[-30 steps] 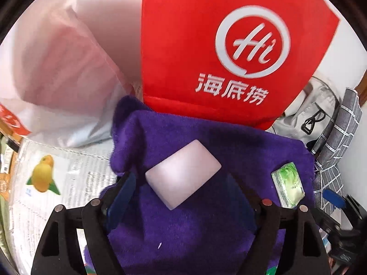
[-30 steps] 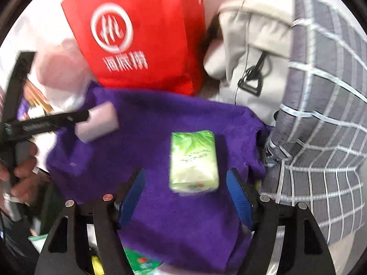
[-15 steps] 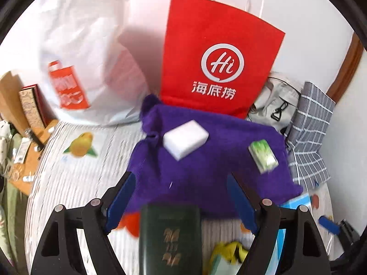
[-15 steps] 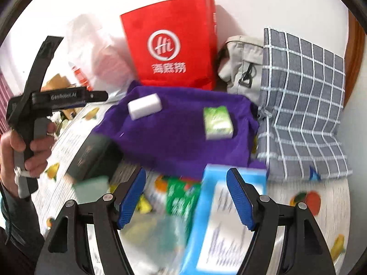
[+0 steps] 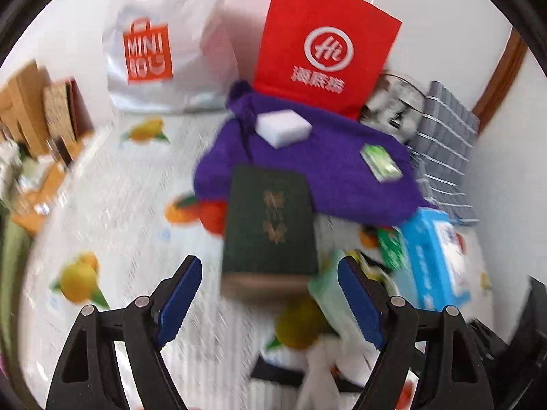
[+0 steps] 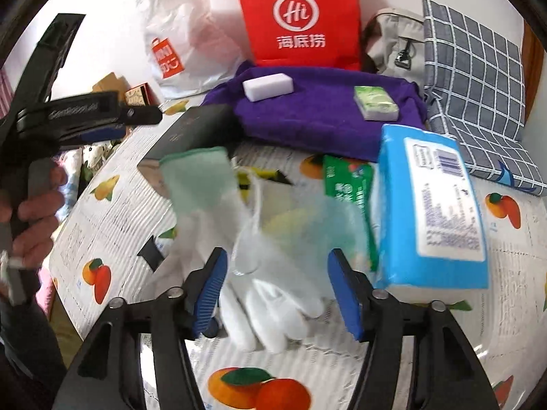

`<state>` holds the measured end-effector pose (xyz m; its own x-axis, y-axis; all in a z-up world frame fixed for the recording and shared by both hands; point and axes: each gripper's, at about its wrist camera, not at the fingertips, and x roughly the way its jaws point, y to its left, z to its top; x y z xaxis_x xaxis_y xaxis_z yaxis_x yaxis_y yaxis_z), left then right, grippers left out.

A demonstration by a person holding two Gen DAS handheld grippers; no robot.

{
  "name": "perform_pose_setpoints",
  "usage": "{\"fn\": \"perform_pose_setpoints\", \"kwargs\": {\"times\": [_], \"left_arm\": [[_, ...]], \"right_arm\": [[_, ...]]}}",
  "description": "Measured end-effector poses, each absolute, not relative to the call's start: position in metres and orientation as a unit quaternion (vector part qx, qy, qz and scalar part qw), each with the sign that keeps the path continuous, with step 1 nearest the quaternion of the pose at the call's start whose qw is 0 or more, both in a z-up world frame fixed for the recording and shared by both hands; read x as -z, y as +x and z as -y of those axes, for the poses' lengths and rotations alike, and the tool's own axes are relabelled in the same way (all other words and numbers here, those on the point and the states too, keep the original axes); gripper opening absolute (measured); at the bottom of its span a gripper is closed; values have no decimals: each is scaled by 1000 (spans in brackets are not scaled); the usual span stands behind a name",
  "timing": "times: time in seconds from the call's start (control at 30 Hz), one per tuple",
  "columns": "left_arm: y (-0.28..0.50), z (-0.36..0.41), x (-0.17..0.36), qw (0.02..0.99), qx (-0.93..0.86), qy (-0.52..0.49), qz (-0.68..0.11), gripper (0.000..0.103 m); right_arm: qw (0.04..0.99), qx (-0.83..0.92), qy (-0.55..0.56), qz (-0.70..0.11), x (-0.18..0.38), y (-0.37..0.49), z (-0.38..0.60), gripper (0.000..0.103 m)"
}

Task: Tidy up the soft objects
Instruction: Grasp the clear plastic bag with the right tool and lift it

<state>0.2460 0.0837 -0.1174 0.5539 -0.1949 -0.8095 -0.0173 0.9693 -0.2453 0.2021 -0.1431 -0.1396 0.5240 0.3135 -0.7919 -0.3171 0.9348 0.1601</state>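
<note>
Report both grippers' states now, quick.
Left gripper: open, holding nothing.
Right gripper: open, jaws have just been closing; the white glove lies between them, not gripped.

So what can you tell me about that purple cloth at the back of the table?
The purple cloth looks like a soft, fuzzy towel, folded into a thick pad with rumpled edges and one corner bunched up at its far left. It lies flat on the fruit-print tablecloth, in front of the red paper bag. A white sponge block and a small green tissue pack sit on top of it, apart from each other. A dark green book overlaps its near edge. Neither gripper touches it.
</note>
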Motion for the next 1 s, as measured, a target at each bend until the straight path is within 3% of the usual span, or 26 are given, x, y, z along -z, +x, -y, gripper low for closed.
{"fn": "perform_pose_setpoints", "kwargs": {"times": [0.17, 0.2, 0.27, 0.37, 0.8, 1.0], "left_arm": [[219, -86, 122, 872, 63, -108, -474, 81], [215, -87, 123, 871, 63, -106, -476, 81], [209, -89, 123, 871, 63, -106, -475, 81], [205, -91, 122, 871, 63, -108, -475, 81], [178, -100, 131, 869, 30, -96, -485, 81], [170, -100, 140, 865, 16, -96, -493, 81]], "right_arm": [[873, -157, -27, -462, 153, 207, 129, 60], [871, -154, -31, -465, 156, 208, 128, 54], [868, -162, -27, -468, 158, 207, 130, 16], [875, -161, -20, -455, 151, 201, 134, 8], [897, -177, 15, -404, 101, 144, 162, 4], [892, -181, 40, -412, 103, 107, 190, 4]]}}
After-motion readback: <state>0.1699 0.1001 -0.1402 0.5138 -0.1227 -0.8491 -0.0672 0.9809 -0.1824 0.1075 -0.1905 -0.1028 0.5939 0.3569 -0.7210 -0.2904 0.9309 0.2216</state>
